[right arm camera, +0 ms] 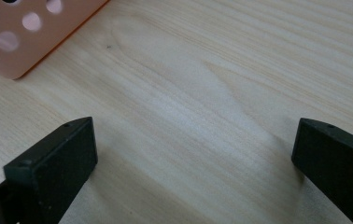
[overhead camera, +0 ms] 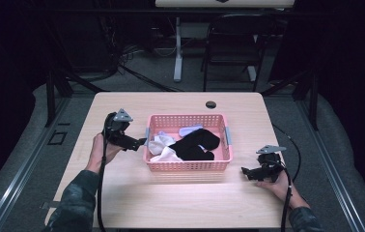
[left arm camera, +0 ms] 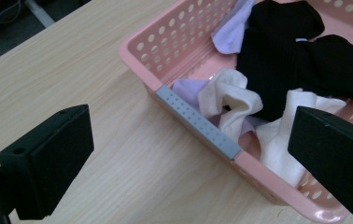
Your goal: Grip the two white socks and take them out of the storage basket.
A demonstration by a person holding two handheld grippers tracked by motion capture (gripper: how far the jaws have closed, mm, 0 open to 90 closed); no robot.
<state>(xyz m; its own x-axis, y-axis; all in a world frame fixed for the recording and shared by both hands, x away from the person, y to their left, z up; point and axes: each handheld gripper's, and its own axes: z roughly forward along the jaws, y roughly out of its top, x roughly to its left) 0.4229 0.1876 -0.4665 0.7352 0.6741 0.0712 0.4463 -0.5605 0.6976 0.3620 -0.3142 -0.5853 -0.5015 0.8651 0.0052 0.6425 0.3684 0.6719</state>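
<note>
I see the wooden table (overhead camera: pixel 122 203) first, pale and bearing no print or sticker that I can read, with a small dark round hole (overhead camera: pixel 211 104) near its far edge. At its middle sits the pink basket (overhead camera: pixel 188 166), perforated all round, with a grey handle strip (left arm camera: pixel 198 122) on its left short wall; neither wall nor strip carries any lettering I can make out. Inside lies a heap of socks: a black sock (overhead camera: pixel 196 144) across the centre and right, a white sock (left arm camera: pixel 233 100) bunched against the left wall just behind the grey strip, and a lilac sock (overhead camera: pixel 190 130) toward the far wall. My left gripper (overhead camera: pixel 142 142) is held off the table at the basket's left wall, tilted so its tips point right toward the handle strip, the forearm coming up from the lower left in a dark patterned sleeve. In the left gripper view its jaws stand wide apart, framing the strip and the white sock and gripping nothing. My right gripper (overhead camera: pixel 245 172) sits low near the table's near right corner, pointing left toward the basket's near right corner, apart from it. Its jaws are likewise spread over bare wood, with the basket's corner (right arm camera: pixel 11 37) at the upper left.
</note>
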